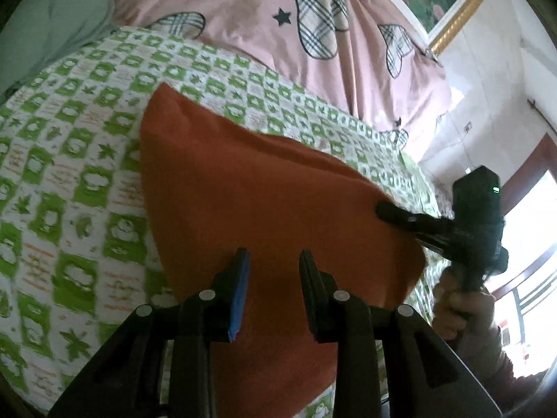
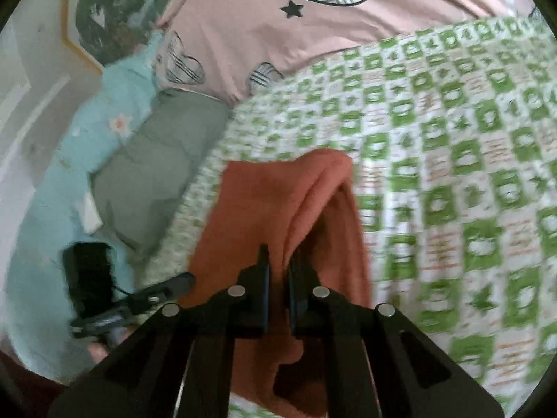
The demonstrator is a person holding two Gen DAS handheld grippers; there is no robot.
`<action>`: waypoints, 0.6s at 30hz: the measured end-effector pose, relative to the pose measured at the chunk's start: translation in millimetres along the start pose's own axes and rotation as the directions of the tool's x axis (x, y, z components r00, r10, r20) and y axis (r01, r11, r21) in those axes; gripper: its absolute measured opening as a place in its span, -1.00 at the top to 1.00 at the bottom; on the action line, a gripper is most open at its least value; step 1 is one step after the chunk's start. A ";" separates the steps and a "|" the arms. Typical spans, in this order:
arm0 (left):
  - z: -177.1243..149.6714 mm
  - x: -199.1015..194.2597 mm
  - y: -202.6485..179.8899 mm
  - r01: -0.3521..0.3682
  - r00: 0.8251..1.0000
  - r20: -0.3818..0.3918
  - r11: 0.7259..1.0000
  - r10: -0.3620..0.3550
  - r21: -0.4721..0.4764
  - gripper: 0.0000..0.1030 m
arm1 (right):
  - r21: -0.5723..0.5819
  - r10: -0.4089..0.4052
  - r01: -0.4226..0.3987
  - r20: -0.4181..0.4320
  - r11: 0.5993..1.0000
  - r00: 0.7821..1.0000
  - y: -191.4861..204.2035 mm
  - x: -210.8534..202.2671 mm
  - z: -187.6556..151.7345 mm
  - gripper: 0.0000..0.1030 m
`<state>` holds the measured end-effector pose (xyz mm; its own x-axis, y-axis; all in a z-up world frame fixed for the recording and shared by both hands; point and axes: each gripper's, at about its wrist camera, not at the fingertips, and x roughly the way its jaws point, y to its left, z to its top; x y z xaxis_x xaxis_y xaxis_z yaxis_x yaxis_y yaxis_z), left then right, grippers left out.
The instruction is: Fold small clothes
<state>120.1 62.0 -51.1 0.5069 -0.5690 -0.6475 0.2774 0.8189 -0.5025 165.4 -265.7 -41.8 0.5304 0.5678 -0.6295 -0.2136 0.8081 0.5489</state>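
Note:
An orange cloth (image 1: 243, 181) lies on the green-and-white checked sheet (image 1: 69, 174), reaching down under my left gripper. My left gripper (image 1: 275, 261) hangs just above it, open, with a clear gap and nothing pinched between the fingers. At the cloth's right edge, the right gripper (image 1: 386, 210) is held by a hand (image 1: 459, 313). In the right wrist view, the right gripper (image 2: 280, 261) is shut on a raised ridge of the orange cloth (image 2: 257, 202), which lifts off the sheet (image 2: 452, 174). The left gripper (image 2: 184, 280) shows at the lower left.
A pink quilt with plaid hearts (image 1: 243, 7) lies bunched behind the sheet. A grey-green pillow (image 2: 156, 160) and light blue bedding (image 2: 69, 160) sit to one side. A gold-framed picture (image 1: 452, 17) hangs on the wall, and a bright window (image 1: 532, 226) is at the right.

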 end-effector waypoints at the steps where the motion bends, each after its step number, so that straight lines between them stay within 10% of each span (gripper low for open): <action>1: -2.5 5.1 0.1 -0.007 1.000 -0.010 1.000 0.007 0.001 0.43 | 0.003 -0.035 0.035 -0.026 0.999 0.999 -7.3 8.4 -2.3 0.82; 5: -19.2 26.9 4.3 -0.047 0.998 -0.052 0.999 0.047 -0.016 0.44 | 0.061 -0.078 0.086 -0.120 0.994 0.990 -43.1 46.2 -25.4 0.83; 18: -27.0 6.4 1.0 -0.011 1.000 -0.027 0.998 0.009 -0.061 0.42 | 0.088 -0.078 0.073 0.053 0.993 0.996 -10.9 -3.1 -1.0 0.55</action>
<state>101.6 57.2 -71.2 0.4872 -0.5636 -0.6671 0.2214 0.8186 -0.5299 165.2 -276.1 -46.4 0.5879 0.4943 -0.6403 -0.1015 0.8304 0.5479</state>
